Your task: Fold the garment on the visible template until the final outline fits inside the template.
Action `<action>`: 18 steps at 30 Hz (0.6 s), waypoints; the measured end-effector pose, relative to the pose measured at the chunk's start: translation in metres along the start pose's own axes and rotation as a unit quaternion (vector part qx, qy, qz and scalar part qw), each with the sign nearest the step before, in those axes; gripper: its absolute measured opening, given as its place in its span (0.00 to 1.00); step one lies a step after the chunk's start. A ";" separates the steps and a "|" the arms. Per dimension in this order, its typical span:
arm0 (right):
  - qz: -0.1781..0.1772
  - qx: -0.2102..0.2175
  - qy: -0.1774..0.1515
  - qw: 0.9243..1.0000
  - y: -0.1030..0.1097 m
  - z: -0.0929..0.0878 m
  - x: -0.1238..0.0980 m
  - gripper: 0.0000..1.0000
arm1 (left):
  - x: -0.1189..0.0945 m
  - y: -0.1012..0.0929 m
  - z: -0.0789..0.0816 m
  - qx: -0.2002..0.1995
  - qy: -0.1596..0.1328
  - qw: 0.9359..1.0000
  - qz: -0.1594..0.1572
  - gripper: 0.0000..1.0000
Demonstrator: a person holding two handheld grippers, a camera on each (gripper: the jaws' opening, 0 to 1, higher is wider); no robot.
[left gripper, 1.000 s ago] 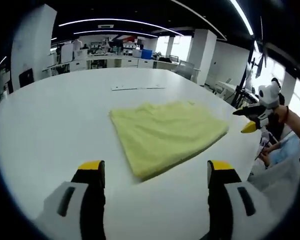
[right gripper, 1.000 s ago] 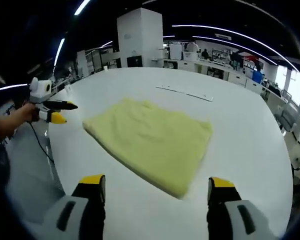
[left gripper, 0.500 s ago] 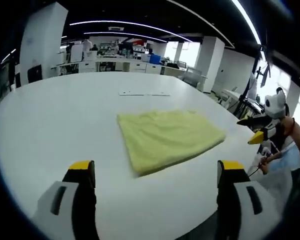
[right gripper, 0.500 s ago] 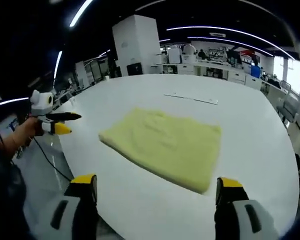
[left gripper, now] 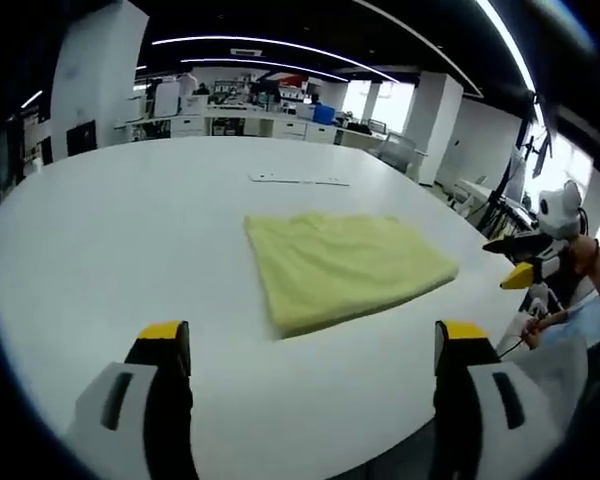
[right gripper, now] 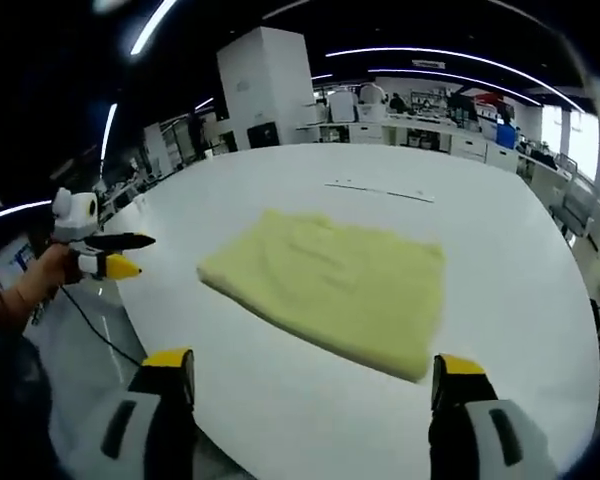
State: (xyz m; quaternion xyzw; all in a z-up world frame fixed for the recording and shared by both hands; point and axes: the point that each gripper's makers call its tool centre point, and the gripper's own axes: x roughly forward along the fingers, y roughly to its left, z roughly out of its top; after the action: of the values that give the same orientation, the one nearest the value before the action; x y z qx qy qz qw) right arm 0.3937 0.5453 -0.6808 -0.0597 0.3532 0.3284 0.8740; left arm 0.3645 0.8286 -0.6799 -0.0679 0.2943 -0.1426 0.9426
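A yellow garment (left gripper: 345, 268) lies folded into a flat rectangle on the white table (left gripper: 130, 230). In the right gripper view the same garment (right gripper: 330, 285) sits mid-table. My left gripper (left gripper: 314, 332) hovers over the near table edge, short of the cloth, open with nothing between its yellow-tipped jaws. My right gripper (right gripper: 314, 362) is likewise open and empty, back from the garment's near edge. Each gripper also shows in the other's view, held off the table's side: the right gripper (left gripper: 525, 258) and the left gripper (right gripper: 105, 255).
A thin pale strip (left gripper: 298, 180) lies flat on the table beyond the garment, also seen as the strip (right gripper: 380, 190). The table's rounded edge (right gripper: 150, 330) runs close to both grippers. A cable (right gripper: 90, 320) hangs below the hand. Desks and a white pillar (right gripper: 265, 90) stand far behind.
Both grippers have drawn back from the garment, which now looks smaller and farther. Their jaws stand a little wider than a second ago. The garment has stayed still.
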 end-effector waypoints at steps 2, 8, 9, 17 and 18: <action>-0.009 -0.009 0.003 1.000 -0.003 0.000 -0.002 0.99 | 0.000 -0.002 0.000 0.001 -0.002 1.000 -0.003 0.99; -0.008 -0.001 -0.003 1.000 -0.005 0.001 -0.005 0.99 | -0.001 -0.005 0.001 0.011 -0.003 1.000 -0.003 0.99; -0.008 0.000 -0.002 1.000 -0.004 0.000 -0.005 0.99 | -0.001 -0.005 0.002 0.011 -0.004 1.000 -0.003 0.99; -0.005 0.001 0.004 1.000 -0.002 -0.002 -0.004 0.98 | -0.001 -0.004 0.001 0.015 0.000 1.000 -0.003 0.99; -0.005 0.001 0.004 1.000 -0.003 -0.001 -0.003 0.98 | -0.001 -0.004 0.001 0.015 0.000 1.000 -0.003 0.99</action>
State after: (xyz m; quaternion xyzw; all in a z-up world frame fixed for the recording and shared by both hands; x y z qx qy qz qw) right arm 0.3930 0.5409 -0.6798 -0.0622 0.3568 0.3231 0.8743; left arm 0.3630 0.8248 -0.6773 -0.0545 0.2920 -0.1500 0.9430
